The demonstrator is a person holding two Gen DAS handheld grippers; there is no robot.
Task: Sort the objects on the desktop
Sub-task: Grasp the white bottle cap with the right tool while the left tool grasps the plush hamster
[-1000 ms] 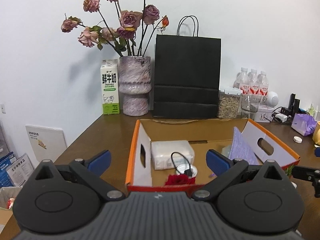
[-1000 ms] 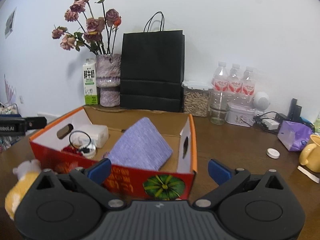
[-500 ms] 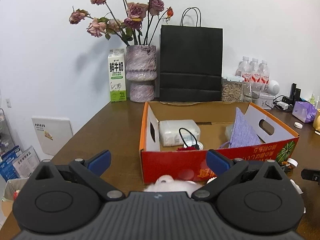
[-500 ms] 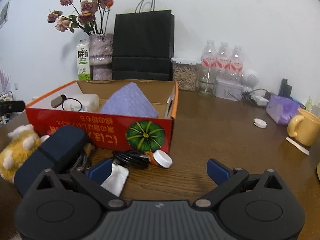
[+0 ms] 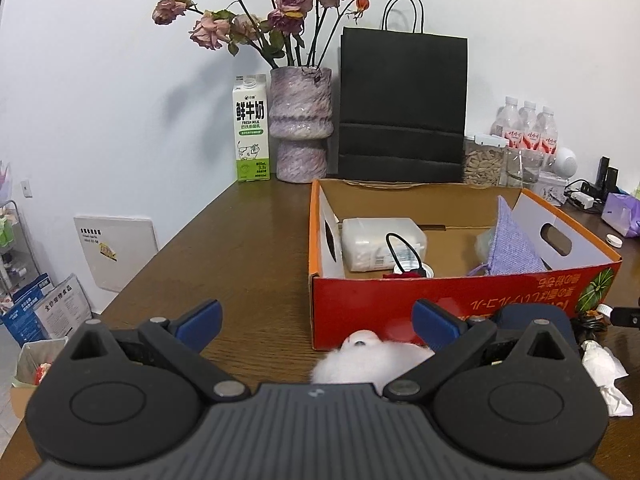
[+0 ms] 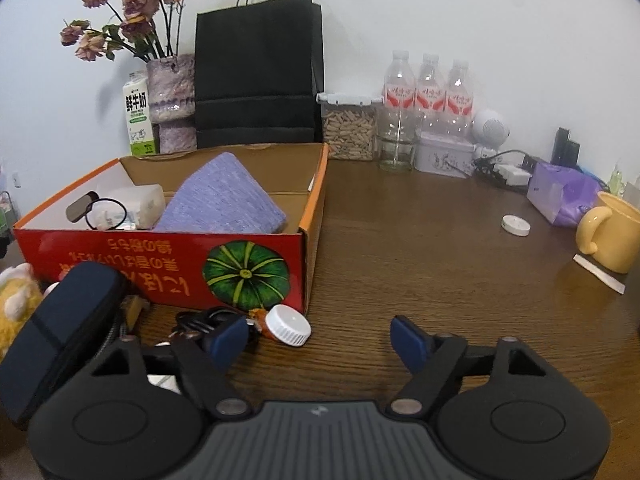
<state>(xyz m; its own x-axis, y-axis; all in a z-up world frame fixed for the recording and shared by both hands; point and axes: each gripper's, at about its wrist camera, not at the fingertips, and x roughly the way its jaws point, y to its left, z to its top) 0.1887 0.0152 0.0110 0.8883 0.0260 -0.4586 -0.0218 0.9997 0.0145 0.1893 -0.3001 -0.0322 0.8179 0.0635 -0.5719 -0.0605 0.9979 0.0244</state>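
A red cardboard box (image 5: pixel 460 300) (image 6: pixel 160 256) with an orange rim holds a purple cloth (image 6: pixel 224 196), a white pack (image 5: pixel 380 240) and a black cable loop. In front of it lie a white and yellow plush toy (image 5: pixel 368 356) (image 6: pixel 16 300), a dark blue case (image 6: pixel 60 332), a black cable (image 6: pixel 200 318), a white-capped small bottle (image 6: pixel 286 326) and a crumpled tissue (image 5: pixel 604 372). My left gripper (image 5: pixel 316 316) is open just above the plush toy. My right gripper (image 6: pixel 318 338) is closing, with the bottle just ahead of its left finger and nothing pressed.
At the back stand a vase of dried roses (image 5: pixel 300 124), a milk carton (image 5: pixel 251 132), a black paper bag (image 5: pixel 402 104), water bottles (image 6: pixel 428 92) and a jar. A yellow mug (image 6: pixel 612 236), purple pack (image 6: pixel 560 192) and white lid (image 6: pixel 516 225) sit right. The table edge drops off at left.
Both grippers have drawn back and sunk from over the box to the table in front of it. The plush toy, case, cable and bottle came into view. The right jaws have narrowed.
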